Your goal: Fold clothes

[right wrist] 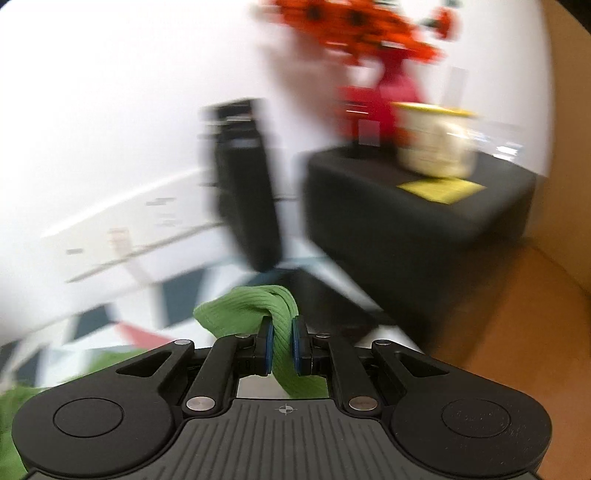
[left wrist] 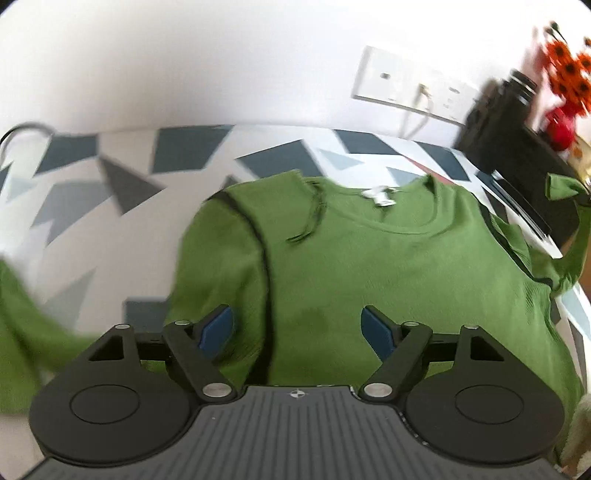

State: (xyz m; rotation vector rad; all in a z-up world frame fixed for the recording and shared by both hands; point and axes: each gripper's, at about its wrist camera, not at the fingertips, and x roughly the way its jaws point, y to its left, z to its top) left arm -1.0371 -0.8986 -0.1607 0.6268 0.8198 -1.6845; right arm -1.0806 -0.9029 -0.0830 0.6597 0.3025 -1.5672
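Your left gripper [left wrist: 297, 328] hangs wide open and empty over the green sweater [left wrist: 369, 266], spread flat on the patterned counter [left wrist: 110, 192]. Only your right view shows the right gripper [right wrist: 281, 347] pinching the sleeve [right wrist: 258, 306], lifted up.

Left wrist view: looks forward and down along its own black gripper fingers [left wrist: 221, 328], close above a green knit sweater [left wrist: 369, 266] spread on a grey-and-white geometric-patterned cloth [left wrist: 92, 206]; white wall beyond.

Right wrist view: shallower tilt, facing the far right corner, blurred.

Shared: the sweater's lifted sleeve end [left wrist: 561, 186] [right wrist: 251, 302], orange artificial flowers [left wrist: 569, 70] [right wrist: 351, 26], black box-shaped stand [left wrist: 524, 147] [right wrist: 406, 206], white wall socket strip [left wrist: 410, 83] [right wrist: 125, 229].
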